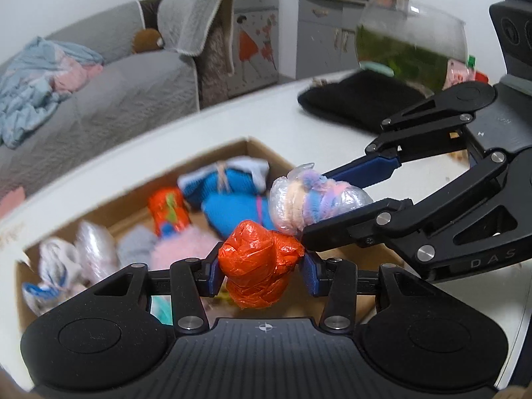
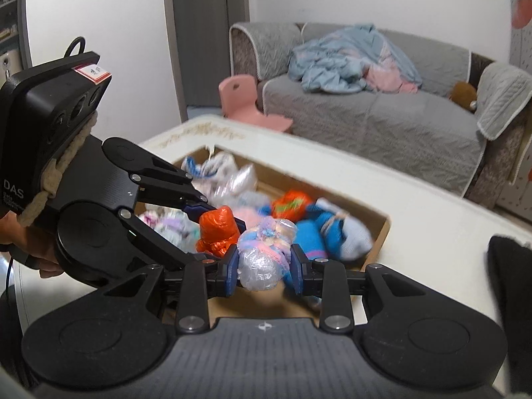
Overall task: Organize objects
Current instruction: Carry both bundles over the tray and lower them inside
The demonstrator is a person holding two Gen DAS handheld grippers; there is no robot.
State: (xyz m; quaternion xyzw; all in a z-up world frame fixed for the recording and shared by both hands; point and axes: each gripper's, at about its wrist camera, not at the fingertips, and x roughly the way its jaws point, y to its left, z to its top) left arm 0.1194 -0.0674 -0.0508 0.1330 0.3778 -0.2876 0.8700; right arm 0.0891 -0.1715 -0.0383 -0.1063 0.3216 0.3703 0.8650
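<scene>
My left gripper (image 1: 261, 274) is shut on an orange plastic-wrapped bundle (image 1: 257, 262) and holds it above the cardboard box (image 1: 262, 149). My right gripper (image 2: 264, 267) is shut on a clear-wrapped pastel sock bundle (image 2: 264, 252), also above the box (image 2: 379, 232). The two bundles are close together, almost touching. In the left wrist view the right gripper (image 1: 335, 199) comes in from the right with the pastel bundle (image 1: 309, 199). In the right wrist view the left gripper (image 2: 217, 222) comes in from the left with the orange bundle (image 2: 217, 227). Several wrapped sock bundles lie in the box.
The box stands on a white table (image 1: 206, 126). A black cloth (image 1: 359, 99) and a glass fishbowl with green water (image 1: 409, 46) are at the table's far right. A grey sofa (image 2: 382, 116) and a pink chair (image 2: 246, 99) stand beyond the table.
</scene>
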